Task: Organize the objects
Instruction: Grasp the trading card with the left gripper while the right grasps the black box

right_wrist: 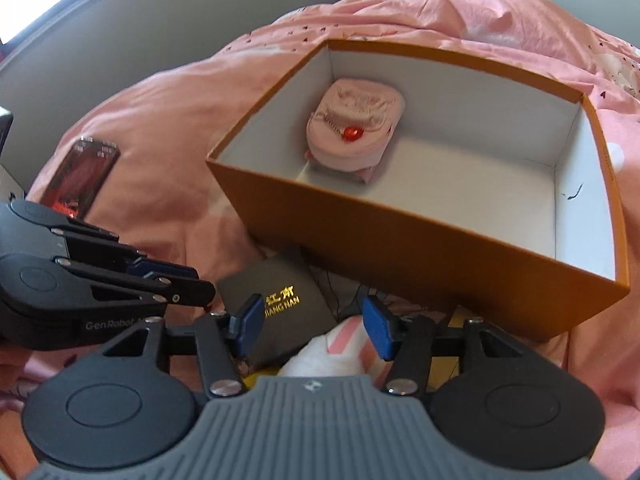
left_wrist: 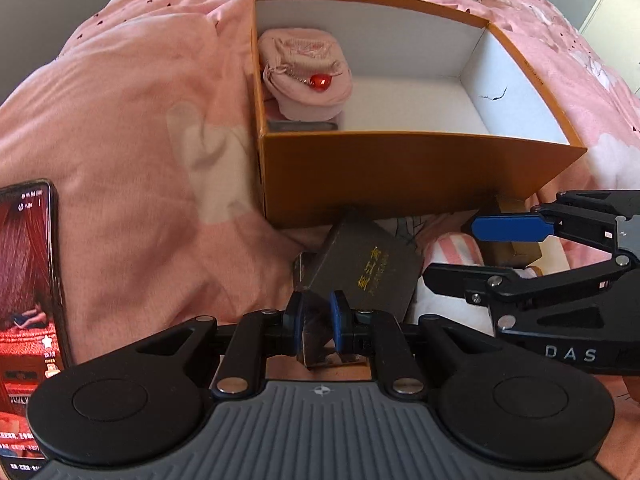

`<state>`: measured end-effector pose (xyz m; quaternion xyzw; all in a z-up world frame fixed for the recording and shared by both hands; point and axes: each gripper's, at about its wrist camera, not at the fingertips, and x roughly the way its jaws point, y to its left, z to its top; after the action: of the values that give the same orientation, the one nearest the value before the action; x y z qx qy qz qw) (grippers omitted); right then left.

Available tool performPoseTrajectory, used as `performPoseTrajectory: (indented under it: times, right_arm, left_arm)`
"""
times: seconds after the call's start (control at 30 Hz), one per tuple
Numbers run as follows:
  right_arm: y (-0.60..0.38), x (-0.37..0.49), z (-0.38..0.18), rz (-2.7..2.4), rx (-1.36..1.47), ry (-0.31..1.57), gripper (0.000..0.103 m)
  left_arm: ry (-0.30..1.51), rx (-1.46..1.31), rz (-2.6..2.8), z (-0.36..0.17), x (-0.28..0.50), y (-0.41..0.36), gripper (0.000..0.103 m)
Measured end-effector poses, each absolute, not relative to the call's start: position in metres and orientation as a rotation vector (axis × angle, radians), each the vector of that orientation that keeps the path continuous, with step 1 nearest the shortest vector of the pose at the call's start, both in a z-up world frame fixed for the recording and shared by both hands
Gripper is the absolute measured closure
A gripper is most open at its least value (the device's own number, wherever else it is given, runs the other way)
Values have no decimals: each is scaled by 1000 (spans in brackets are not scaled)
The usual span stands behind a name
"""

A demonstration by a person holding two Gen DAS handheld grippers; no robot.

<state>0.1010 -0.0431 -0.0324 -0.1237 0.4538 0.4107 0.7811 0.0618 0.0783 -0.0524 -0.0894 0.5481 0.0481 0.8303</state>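
Note:
An orange box (left_wrist: 400,172) with a white inside stands on the pink bedding; it also shows in the right wrist view (right_wrist: 420,240). A pink pouch with a red bead (left_wrist: 308,76) lies in its left part, also seen from the right wrist (right_wrist: 352,136). My left gripper (left_wrist: 316,320) is shut on a small black box with gold lettering (left_wrist: 368,272), just in front of the orange box. My right gripper (right_wrist: 316,324) is open, over a pink-and-white striped item (right_wrist: 340,348) beside the black box (right_wrist: 280,304).
A phone with a lit red screen (left_wrist: 28,280) lies on the bedding to the left, also in the right wrist view (right_wrist: 80,176). Pink duvet (left_wrist: 140,120) surrounds everything. A grey headboard or wall (right_wrist: 120,40) rises behind. Small yellowish items lie under the right gripper.

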Motion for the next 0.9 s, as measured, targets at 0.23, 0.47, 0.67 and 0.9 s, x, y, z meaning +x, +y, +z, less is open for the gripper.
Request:
performPoseTrajectory:
  times: [0.23, 0.47, 0.67, 0.9]
  right_arm:
    - [-21, 109, -52, 960, -407, 1030, 29]
    - [2, 110, -66, 1049, -568, 1042, 16]
    - [15, 117, -78, 1097, -557, 1097, 16]
    - [25, 119, -93, 1125, -575, 1120, 18]
  left_arm:
    - [1194, -297, 93, -62, 60, 95, 77]
    - [1250, -328, 80, -73, 66, 102, 75]
    - [1282, -334, 81, -83, 72, 103, 74]
    - [1303, -330, 85, -87, 73, 103, 73]
